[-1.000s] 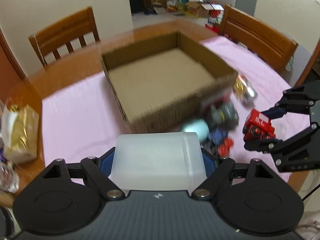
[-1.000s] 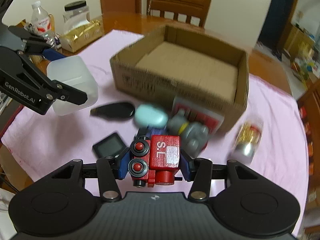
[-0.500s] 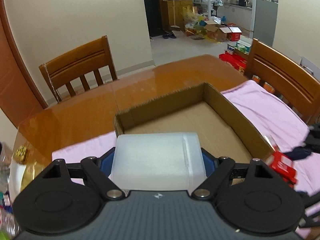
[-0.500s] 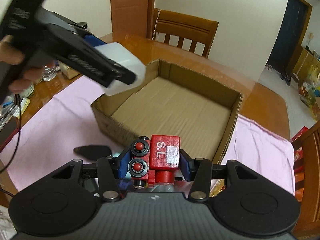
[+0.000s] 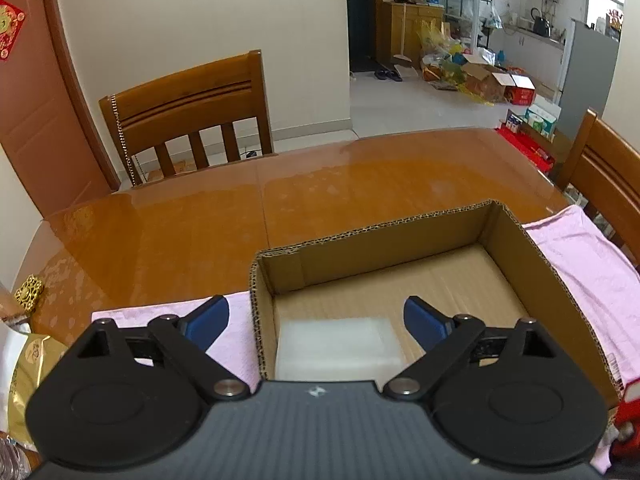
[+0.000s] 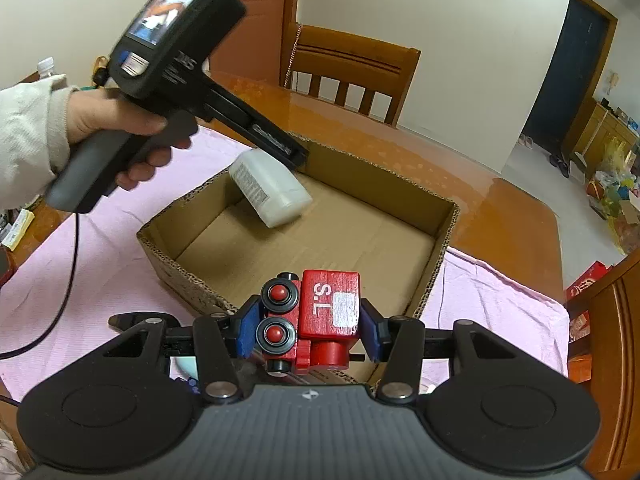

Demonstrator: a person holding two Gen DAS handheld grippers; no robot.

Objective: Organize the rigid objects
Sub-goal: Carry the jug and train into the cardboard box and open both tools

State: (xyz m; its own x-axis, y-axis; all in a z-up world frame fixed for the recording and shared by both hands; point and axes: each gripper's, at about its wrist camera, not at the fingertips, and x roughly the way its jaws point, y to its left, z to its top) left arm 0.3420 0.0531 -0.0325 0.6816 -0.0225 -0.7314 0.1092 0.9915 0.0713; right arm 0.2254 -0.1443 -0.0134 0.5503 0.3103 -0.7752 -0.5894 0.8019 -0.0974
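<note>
**Bottle in the box, toy train clamped at the near edge**

Cardboard box sits on a pink cloth spread over a glossy wooden table, top open. The only thing in it is a white translucent plastic bottle, over in the far-left corner in the right wrist view. It looks tilted there, printed label facing up-left, but I honestly can't tell if its bottom is resting flat on the box floor or not.

The left gripper is above that corner with its jaws opening. In its own camera the blue pads stand wide on either side of the bottle, not pressing on it, so the bottle is loose below them. From the other camera you can see a hand in a light sleeve wrapped around the left gripper's handle, a black cable hanging down from it.

The right gripper is closed tight on a red wooden toy train, white "S.L" on its block, two black wheels with red centres facing the camera. It's held above the near rim of the box, at about the right half of that edge.

Wooden chair stands at the far side of the table, another chair at the right. Gold packet lies at the left edge of the table, off the cloth.
</note>
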